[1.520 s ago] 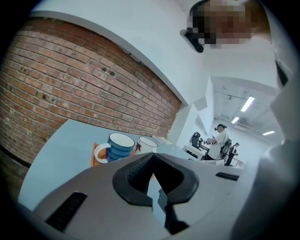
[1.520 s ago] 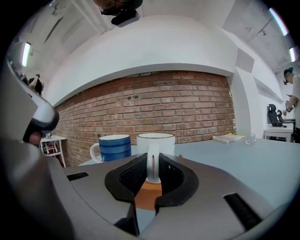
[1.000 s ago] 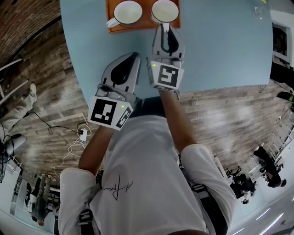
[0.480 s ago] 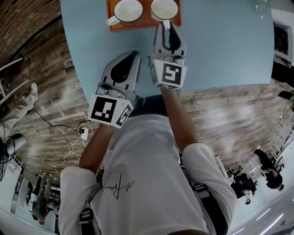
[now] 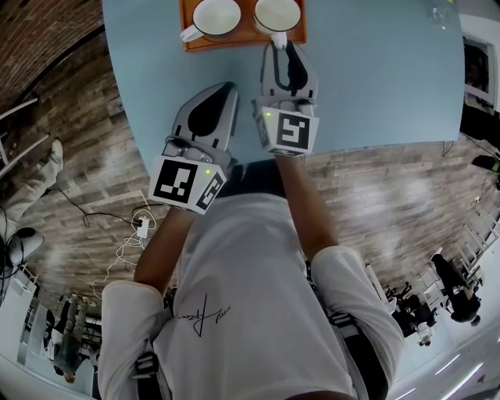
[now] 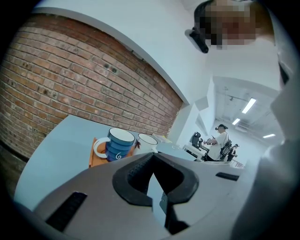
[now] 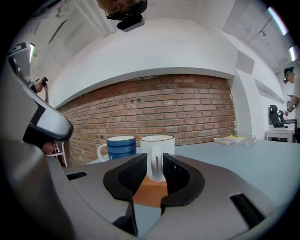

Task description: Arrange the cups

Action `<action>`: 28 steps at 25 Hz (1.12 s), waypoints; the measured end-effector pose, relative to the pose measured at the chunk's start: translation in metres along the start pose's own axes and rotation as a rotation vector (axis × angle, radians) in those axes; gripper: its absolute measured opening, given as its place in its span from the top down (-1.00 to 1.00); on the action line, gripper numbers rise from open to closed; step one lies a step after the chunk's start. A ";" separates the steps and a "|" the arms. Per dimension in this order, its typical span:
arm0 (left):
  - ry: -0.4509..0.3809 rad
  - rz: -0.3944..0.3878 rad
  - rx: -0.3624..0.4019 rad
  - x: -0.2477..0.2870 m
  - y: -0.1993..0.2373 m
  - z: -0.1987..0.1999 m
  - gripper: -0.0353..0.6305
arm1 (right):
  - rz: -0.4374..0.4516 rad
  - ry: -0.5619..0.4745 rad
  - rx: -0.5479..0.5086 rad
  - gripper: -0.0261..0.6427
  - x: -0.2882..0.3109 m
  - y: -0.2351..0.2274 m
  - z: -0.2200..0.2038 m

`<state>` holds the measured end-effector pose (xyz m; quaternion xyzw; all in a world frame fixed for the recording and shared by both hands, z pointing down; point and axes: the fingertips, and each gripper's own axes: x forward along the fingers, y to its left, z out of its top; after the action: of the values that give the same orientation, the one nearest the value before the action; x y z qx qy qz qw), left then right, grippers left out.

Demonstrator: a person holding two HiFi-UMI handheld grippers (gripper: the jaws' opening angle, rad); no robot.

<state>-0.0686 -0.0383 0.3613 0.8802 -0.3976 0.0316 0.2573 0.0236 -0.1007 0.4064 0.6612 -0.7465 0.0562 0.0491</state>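
Table (image 5: 375, 78): I had the pale blue top filling the upper half of the head view, its near edge running across just behind both grippers.

Brick wall (image 7: 154, 108): it stood beyond the table at 12 o'clock in the right gripper view.

Tray (image 5: 234, 44): orange, flat on the table at 12 o'clock in the head view and cut off by the top edge. Both cups stood on it. In the right gripper view its near edge (image 7: 150, 190) showed straight ahead between my jaws.

Left gripper (image 5: 227, 88): I held it over the table at about 7 o'clock from the tray, well apart from it. Its jaws were pressed together with nothing between them (image 6: 152, 158).

Right gripper (image 5: 280, 44): tips right at the tray's near edge, at 6 o'clock from the white cup. Its jaws (image 7: 153, 160) had just been opening and stood spread.

Blue cup (image 7: 119, 147): upright on the tray at 9 o'clock from the white cup, just beside it, with its own handle out at 9 o'clock (image 5: 216, 16).

White cup (image 7: 157, 150): upright on the tray's right half (image 5: 277, 12).

Handle (image 7: 155, 166): the white cup's, facing me, and there it was, in the gap between the right jaws with the pads off it.
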 end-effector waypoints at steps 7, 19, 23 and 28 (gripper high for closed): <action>-0.012 0.001 -0.005 0.001 0.003 0.001 0.87 | 0.012 -0.035 0.040 0.67 -0.017 0.001 0.015; -0.055 -0.019 0.067 -0.005 0.002 0.020 0.87 | 0.089 -0.055 0.042 0.79 -0.043 0.006 0.056; -0.071 -0.012 0.073 -0.012 0.006 0.027 0.87 | 0.119 -0.068 0.035 0.82 -0.046 0.013 0.075; -0.103 -0.010 0.075 -0.019 0.002 0.039 0.87 | 0.173 -0.078 0.041 0.86 -0.047 0.027 0.098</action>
<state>-0.0886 -0.0447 0.3231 0.8917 -0.4043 -0.0003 0.2034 0.0025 -0.0656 0.3016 0.5969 -0.8008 0.0496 0.0015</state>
